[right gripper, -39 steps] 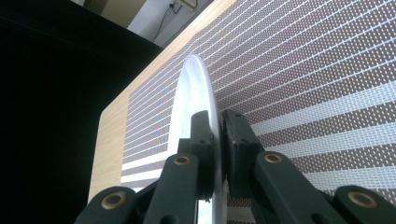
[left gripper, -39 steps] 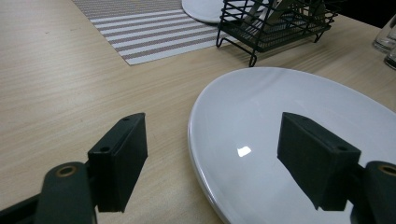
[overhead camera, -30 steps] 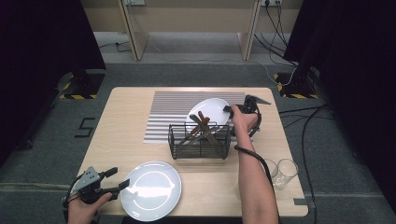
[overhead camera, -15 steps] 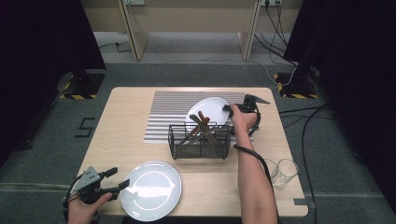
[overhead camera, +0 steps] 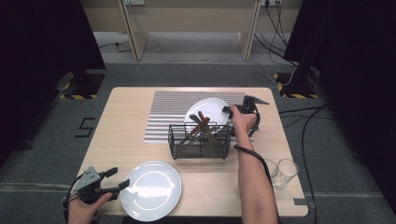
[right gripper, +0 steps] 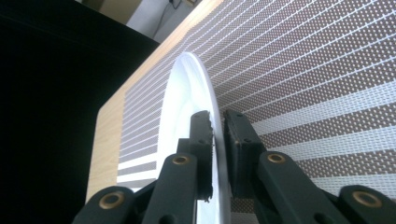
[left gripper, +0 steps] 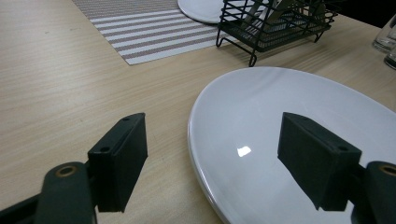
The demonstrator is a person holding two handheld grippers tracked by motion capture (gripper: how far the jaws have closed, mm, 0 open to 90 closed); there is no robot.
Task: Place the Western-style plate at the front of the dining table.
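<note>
The right gripper (right gripper: pixel 215 154) has its fingers clamped on the rim of the far plate (overhead camera: pixel 208 111), which extends edge-on ahead of them over the striped mat (overhead camera: pixel 168 114). The left gripper (left gripper: pixel 229 163) holds its fingers wide, the near plate (left gripper: pixel 299 140) lying flat on the table (left gripper: pixel 56 84) just ahead, its rim between them.

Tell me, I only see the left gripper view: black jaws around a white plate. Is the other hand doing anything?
Observer: Yes, the right gripper is shut on the rim of a second plate on the striped mat.
Operator: Does that plate lie flat?
Observer: I cannot tell; the right gripper view sees it edge-on.
Operator: What's in the wire basket?
Observer: Brown-handled utensils, leaning crossed.
</note>
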